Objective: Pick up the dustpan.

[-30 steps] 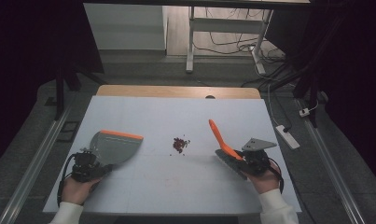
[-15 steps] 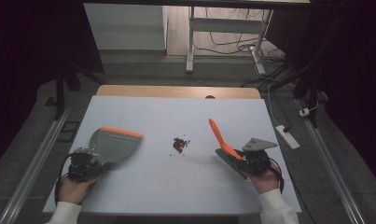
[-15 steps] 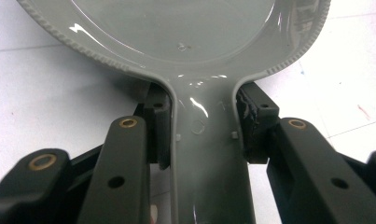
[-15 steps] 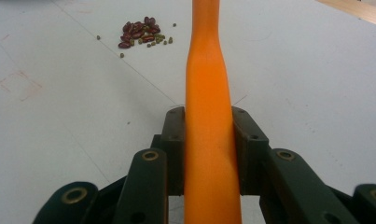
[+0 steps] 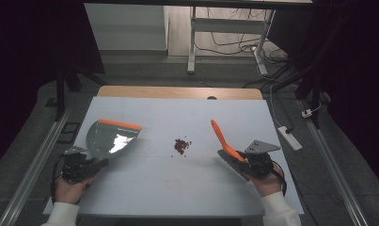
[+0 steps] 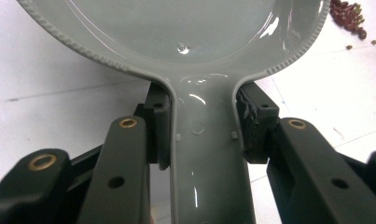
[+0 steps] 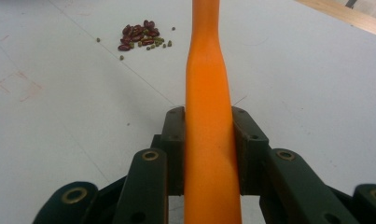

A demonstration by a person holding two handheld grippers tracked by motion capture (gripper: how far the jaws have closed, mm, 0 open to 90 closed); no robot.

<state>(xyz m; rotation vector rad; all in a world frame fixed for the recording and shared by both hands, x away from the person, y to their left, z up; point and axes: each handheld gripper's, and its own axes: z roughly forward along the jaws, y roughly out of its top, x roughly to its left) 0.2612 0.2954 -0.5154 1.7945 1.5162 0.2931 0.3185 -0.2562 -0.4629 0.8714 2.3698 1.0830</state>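
We noted the white tabletop (image 5: pixel 187 188) in a dark room; beans (image 5: pixel 181 145) centred; left tool (image 5: pixel 79 165) clamped the dustpan (image 5: pixel 109 139), right tool (image 5: pixel 246 162) the orange handle (image 5: pixel 222 140).

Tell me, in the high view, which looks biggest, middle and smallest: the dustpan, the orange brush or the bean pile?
1. Grey plastic dustpan with orange edge
2. Long orange brush, narrower
3. Little pile of dark red beans

Camera arrangement: one overhead view, two gripper-mounted views.
We look down and forward over the table (image 5: pixel 130 197) from its near edge; each close gripper view faces the bean pile (image 5: pixel 181 145) mid-table, shared by all.
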